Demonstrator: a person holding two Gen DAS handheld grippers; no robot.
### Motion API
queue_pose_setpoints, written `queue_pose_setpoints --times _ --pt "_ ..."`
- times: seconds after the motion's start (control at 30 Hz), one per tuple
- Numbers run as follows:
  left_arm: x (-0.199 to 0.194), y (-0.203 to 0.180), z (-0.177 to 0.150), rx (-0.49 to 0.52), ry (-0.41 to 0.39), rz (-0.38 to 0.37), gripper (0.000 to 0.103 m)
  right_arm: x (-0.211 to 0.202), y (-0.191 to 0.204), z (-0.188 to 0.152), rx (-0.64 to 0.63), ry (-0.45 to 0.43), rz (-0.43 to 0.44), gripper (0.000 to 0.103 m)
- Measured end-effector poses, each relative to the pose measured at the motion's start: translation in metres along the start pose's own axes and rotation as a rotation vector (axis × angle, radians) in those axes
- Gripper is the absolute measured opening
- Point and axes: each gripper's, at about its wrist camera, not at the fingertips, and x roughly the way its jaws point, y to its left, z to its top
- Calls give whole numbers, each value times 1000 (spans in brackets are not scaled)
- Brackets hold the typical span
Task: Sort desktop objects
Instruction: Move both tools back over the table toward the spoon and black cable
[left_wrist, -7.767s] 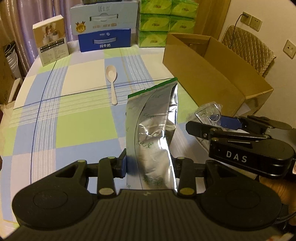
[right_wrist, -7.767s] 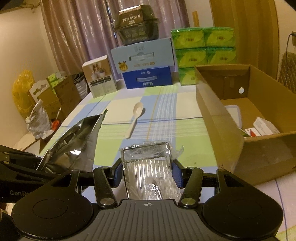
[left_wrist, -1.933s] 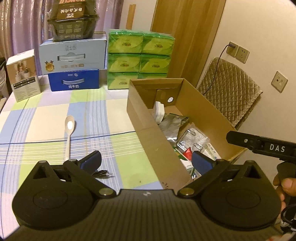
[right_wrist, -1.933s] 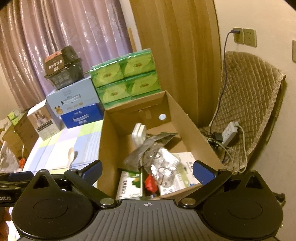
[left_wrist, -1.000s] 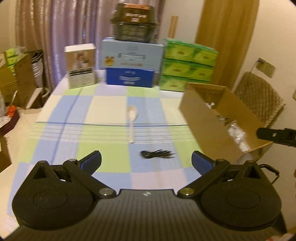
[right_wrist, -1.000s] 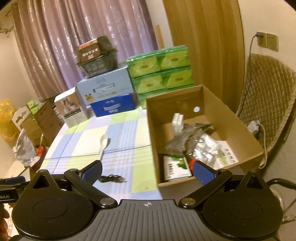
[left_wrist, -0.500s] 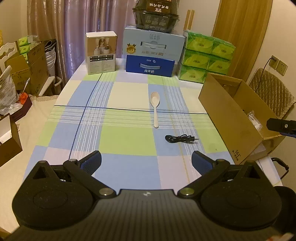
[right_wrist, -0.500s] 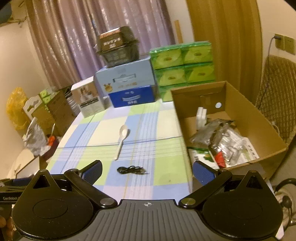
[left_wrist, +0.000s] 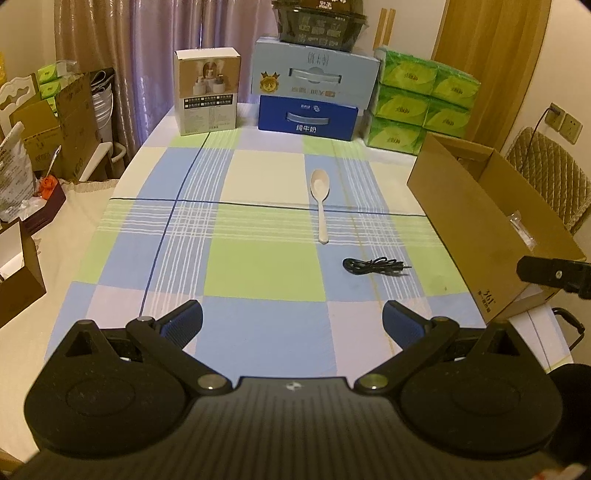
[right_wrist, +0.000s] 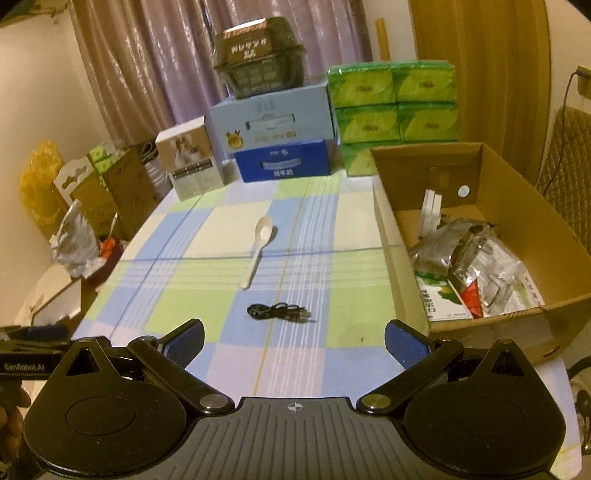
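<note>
Left gripper (left_wrist: 291, 323) and right gripper (right_wrist: 293, 339) both spread wide and empty above the near table edge, white spoon (left_wrist: 320, 199) mid-table, black cable (left_wrist: 373, 265) just nearer, cardboard box (right_wrist: 509, 236) at right holding packets.

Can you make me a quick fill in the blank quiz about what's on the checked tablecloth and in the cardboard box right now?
1. The white spoon lies with its bowl pointing toward the stacked boxes and its ____ toward the grippers.
2. The black cable lies coiled on the tablecloth, between the spoon and the ____ gripper.
3. The silver foil pouch lies inside the ____.
4. The left gripper holds ____.

Missing words: handle; right; cardboard box; nothing
</note>
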Motion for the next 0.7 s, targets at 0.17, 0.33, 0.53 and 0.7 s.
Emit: queue_pose_setpoints --times 0.17,0.33,0.53,0.7 --pt "9 -1 1 19 11 2 102 11 2 -5 -47 25 -1 101" --pt "18 -1 6 39 11 -12 102 21 5 -7 -123 43 1 101" --pt "34 -3 17 107 18 -21 102 42 13 -7 -284 67 5 101" --pt "56 2 29 136 30 -30 102 68 25 -7 -471 110 32 101"
